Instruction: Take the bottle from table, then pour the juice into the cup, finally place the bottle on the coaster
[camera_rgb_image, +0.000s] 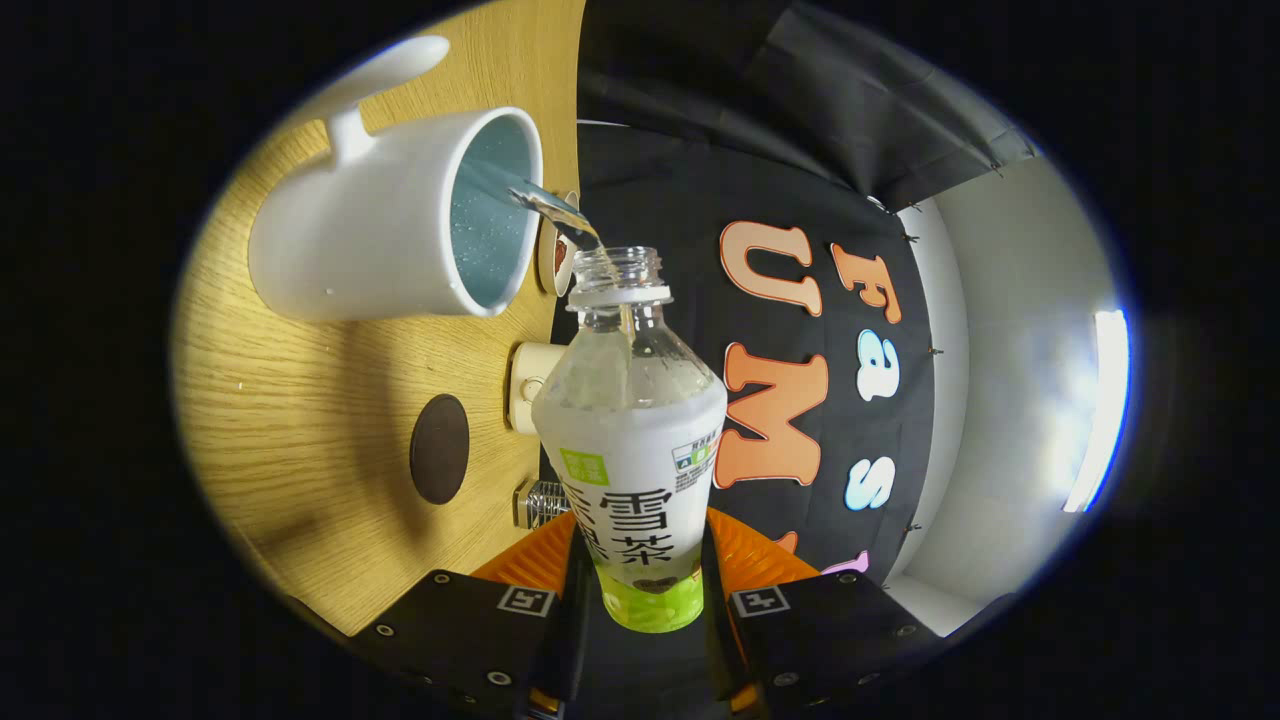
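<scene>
Oak-grained wood makes up the table (300, 400), which the tilted view turns on its side. The gripper (650, 590) has both fingers pressed against the lower body of the bottle (635, 440) — it is clamped on it, one finger on each flank. The bottle is clear plastic with a white label wrap and a green band at its base; its cap is off and its open neck points away from the fingers, toward the cup (390, 220). A thin stream of clear juice (550, 205) runs from the neck over the cup's rim into its pale blue, speckled inside. The cup is a white mug, handle turned away from the bottle, standing on the table near its far edge. The coaster (440, 448) — a dark brown disc — lies flat on the wood, apart from the cup. Along the table's far edge sit a cream round object (530, 385), a small ribbed metal piece (540, 503), and another small round item (556, 258) just beside the cup's mouth.
</scene>
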